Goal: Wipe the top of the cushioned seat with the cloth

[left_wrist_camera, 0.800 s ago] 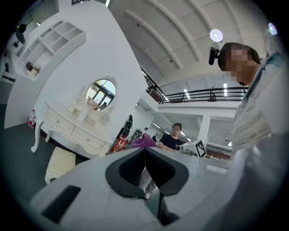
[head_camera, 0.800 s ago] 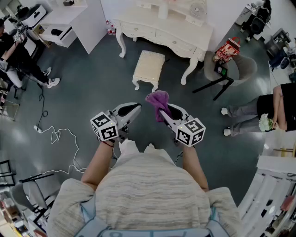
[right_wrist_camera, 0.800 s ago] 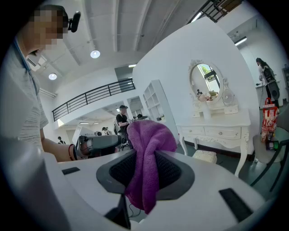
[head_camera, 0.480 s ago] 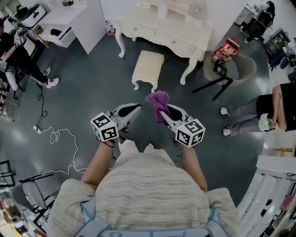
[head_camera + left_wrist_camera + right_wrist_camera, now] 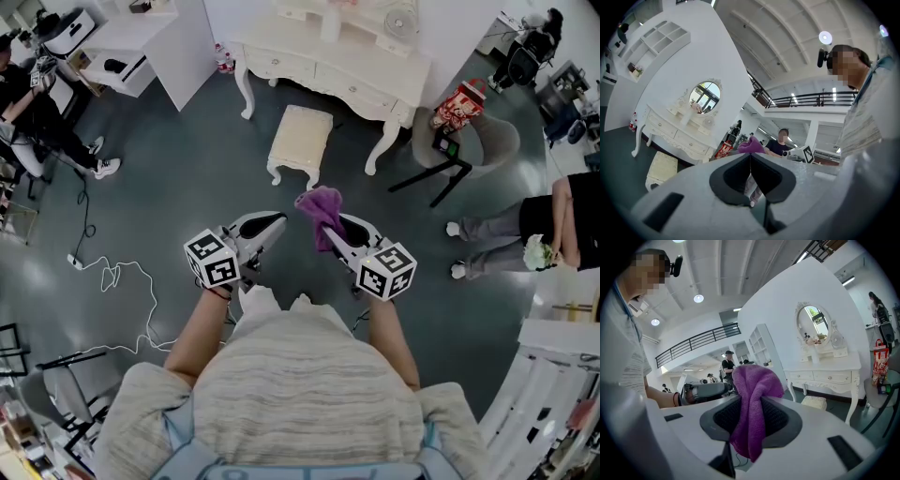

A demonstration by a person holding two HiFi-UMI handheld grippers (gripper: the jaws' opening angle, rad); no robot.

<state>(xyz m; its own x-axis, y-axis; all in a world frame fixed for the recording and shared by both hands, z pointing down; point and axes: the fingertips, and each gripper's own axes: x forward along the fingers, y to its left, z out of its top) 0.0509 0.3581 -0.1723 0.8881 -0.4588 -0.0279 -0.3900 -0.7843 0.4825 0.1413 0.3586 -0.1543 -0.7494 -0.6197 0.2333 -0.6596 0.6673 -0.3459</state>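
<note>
The cream cushioned seat (image 5: 301,139) stands on the dark floor in front of the white dressing table (image 5: 333,56), well ahead of both grippers. It also shows small in the left gripper view (image 5: 662,166) and the right gripper view (image 5: 814,402). My right gripper (image 5: 330,225) is shut on a purple cloth (image 5: 322,208), which bunches above the jaws and hangs below them (image 5: 752,408). My left gripper (image 5: 267,223) is shut with nothing between its jaws (image 5: 750,161). Both are held at waist height, side by side.
A grey chair (image 5: 469,145) with a red bag (image 5: 461,101) stands right of the dressing table. A white cable (image 5: 117,277) lies on the floor at the left. People sit at the far left (image 5: 33,112) and right (image 5: 534,220). A white cabinet (image 5: 131,42) is at the back left.
</note>
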